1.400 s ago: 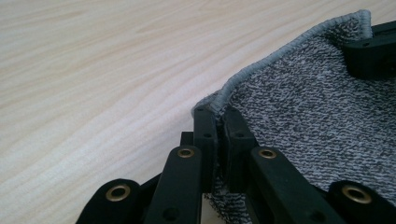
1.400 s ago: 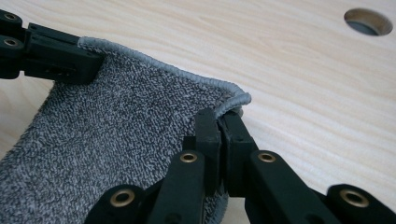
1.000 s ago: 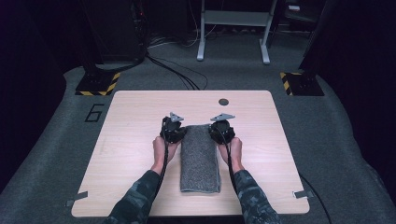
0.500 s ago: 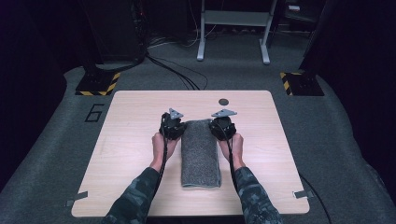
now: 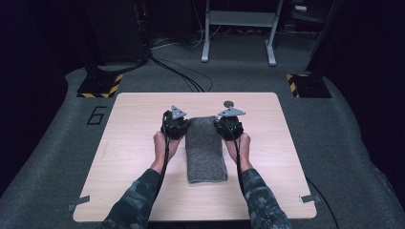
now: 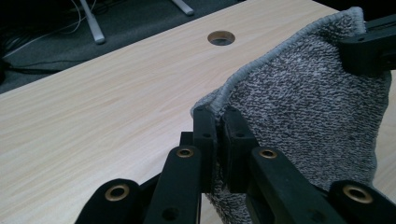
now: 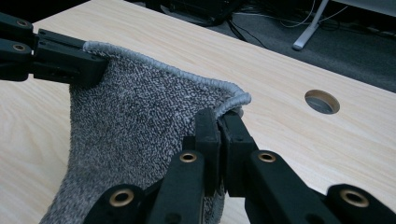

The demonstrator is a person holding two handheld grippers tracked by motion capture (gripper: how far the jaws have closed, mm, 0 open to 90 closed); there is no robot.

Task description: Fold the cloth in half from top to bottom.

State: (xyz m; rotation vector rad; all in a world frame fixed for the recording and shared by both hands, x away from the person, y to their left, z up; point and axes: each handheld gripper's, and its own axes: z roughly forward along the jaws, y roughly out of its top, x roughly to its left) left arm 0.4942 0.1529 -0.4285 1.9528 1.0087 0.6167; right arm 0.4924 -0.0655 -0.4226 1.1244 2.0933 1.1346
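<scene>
High view: the grey towel [image 5: 206, 149] lies folded mid-surface [image 5: 133, 143], far corners seemingly lifted. Left gripper [image 6: 217, 122] view: fingers clamp one hemmed corner. Right gripper [image 7: 218, 122] view: same on the other corner. Shallow bites could slip under uneven pulling, spoiling the fold.

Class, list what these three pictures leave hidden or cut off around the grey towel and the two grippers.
- Towel: near end cut off by the bottom edge in both gripper views.
- Left gripper: the pinched towel corner is hidden between its jaws.
- Right gripper: the same.
- High view: the person's elbows are cut off at the bottom edge.
</scene>
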